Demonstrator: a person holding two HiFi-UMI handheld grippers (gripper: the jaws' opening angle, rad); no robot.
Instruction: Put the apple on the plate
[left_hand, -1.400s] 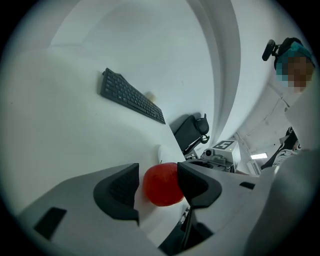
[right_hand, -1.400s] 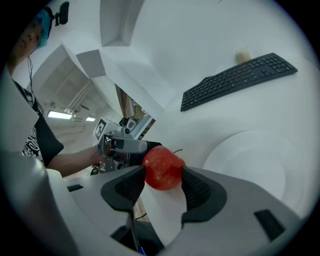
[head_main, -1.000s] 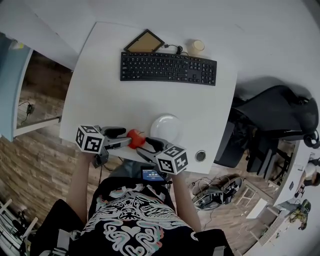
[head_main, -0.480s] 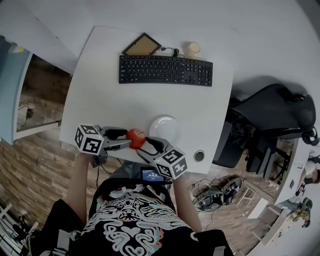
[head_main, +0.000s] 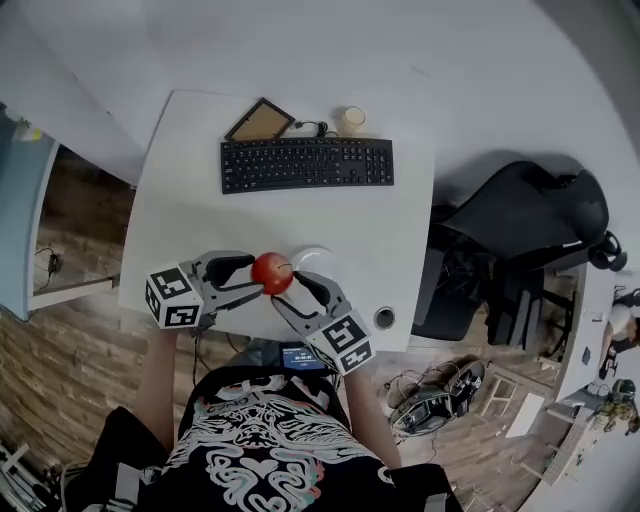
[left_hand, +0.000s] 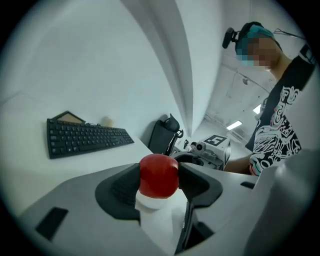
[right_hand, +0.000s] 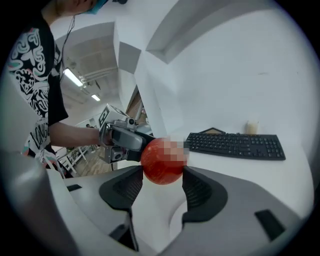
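Note:
The red apple (head_main: 271, 273) hangs above the desk's near edge, clamped between the jaws of my left gripper (head_main: 258, 277), which is shut on it; the same apple (left_hand: 158, 175) fills the gap between the jaws in the left gripper view. My right gripper (head_main: 287, 291) faces it from the right, jaws spread, with the apple (right_hand: 161, 161) at its fingertips; I cannot tell whether they touch it. The white plate (head_main: 318, 256) lies just behind the apple and is partly hidden.
A black keyboard (head_main: 306, 164), a framed cork board (head_main: 260, 119) and a small cup (head_main: 351, 121) sit at the back of the white desk (head_main: 190, 210). A cable hole (head_main: 384, 319) is at the front right corner. A black office chair (head_main: 520, 225) stands to the right.
The apple has risen off the desk in my left gripper and shifted slightly toward the plate. My right gripper has closed in on it from the right.

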